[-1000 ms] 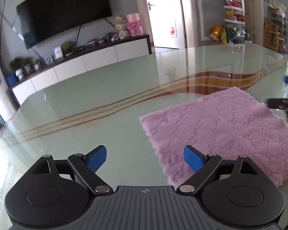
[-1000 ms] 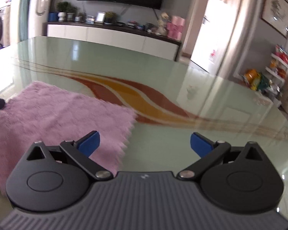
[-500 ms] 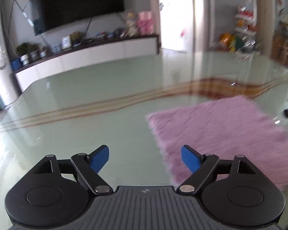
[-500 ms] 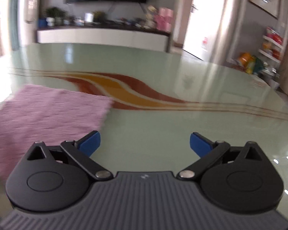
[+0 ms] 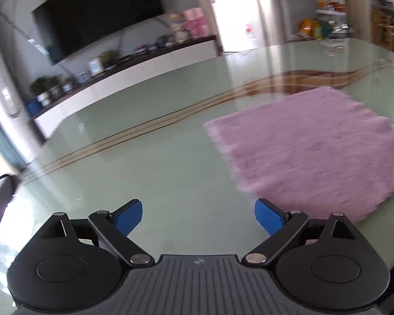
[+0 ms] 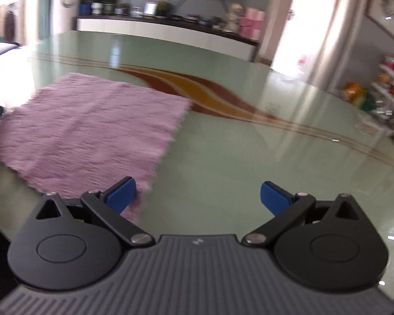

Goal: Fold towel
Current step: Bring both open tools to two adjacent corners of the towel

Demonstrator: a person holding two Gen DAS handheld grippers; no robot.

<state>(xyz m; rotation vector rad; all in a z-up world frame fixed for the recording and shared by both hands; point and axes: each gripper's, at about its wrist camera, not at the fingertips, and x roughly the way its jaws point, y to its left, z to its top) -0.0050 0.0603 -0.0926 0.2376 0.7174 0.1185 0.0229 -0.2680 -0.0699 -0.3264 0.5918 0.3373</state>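
Flat, towel (image 5: 310, 144) lies between both wide-open tools.

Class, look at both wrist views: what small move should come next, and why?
Probably bring each gripper inward onto its near towel corner. The pink towel lies flat and unfolded on the table; the left gripper and right gripper are open, holding nothing.

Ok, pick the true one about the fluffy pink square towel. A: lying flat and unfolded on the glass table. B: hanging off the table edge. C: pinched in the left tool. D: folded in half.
A: the fluffy pink square towel lies spread in a single layer on the glass table, clear of both open tools.
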